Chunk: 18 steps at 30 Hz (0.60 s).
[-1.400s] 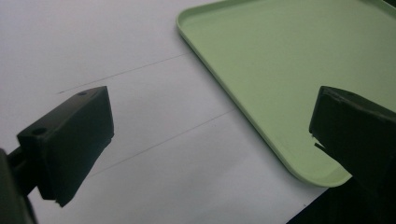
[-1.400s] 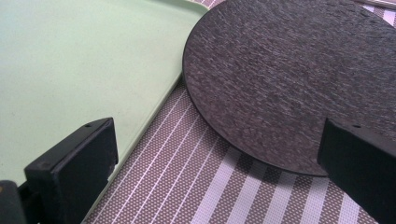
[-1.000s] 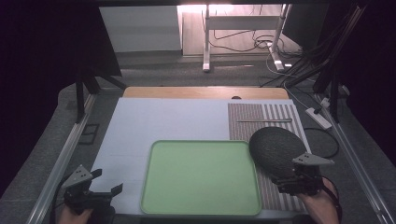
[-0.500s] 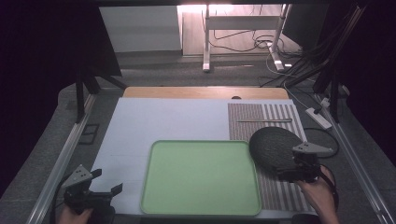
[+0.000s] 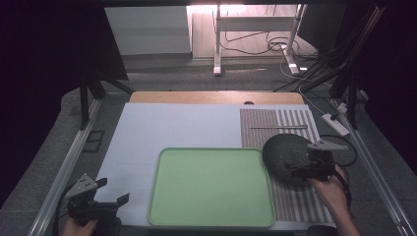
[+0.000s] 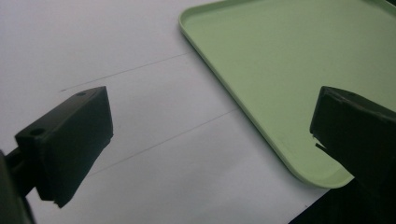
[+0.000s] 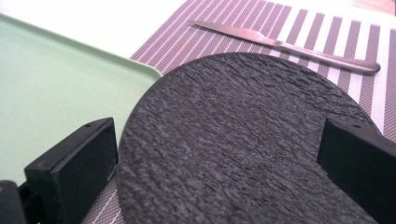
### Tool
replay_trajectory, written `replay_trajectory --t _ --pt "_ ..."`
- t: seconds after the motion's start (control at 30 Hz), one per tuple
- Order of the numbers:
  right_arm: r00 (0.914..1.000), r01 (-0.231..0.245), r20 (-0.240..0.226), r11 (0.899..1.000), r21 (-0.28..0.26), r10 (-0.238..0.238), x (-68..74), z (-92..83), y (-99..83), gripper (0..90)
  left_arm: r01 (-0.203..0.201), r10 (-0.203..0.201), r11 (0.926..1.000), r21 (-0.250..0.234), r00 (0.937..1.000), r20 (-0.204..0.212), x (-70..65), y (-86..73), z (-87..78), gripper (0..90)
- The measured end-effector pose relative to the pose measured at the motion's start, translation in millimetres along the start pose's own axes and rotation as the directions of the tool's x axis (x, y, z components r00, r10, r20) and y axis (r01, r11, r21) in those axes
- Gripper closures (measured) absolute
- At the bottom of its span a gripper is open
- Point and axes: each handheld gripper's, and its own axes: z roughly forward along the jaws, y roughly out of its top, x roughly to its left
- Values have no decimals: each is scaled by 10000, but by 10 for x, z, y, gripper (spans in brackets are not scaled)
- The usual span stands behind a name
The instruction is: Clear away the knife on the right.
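You had the right gripper (image 5: pixel 301 169) over the dark round plate (image 5: pixel 286 158), jaws spread either side, prob. to grab its near rim. Left gripper (image 5: pixel 109 194) waited w/ jaws spread, near-left of the green tray (image 5: pixel 211 187).

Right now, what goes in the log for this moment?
right gripper: open at round dark slate plate | left gripper: open, idle | green tray: bare

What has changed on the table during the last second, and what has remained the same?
The right gripper moved a little forward and left over the round dark plate, its open jaws now on either side of the near rim, not closed on it. The left gripper, the green tray, the knife and the plate stayed in place.
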Motion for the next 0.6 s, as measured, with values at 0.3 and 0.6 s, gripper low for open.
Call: replay_trajectory --t 0.3,0.6 --pt "9982 -8 606 9992 402 -16 -117 234 90 0 7 -7 10000 -3 10000 -4 1 0 0 3" --pt "9971 -279 725 9963 809 220 -239 414 233 0 11 -11 10000 0 10000 -3 1 0 0 3"
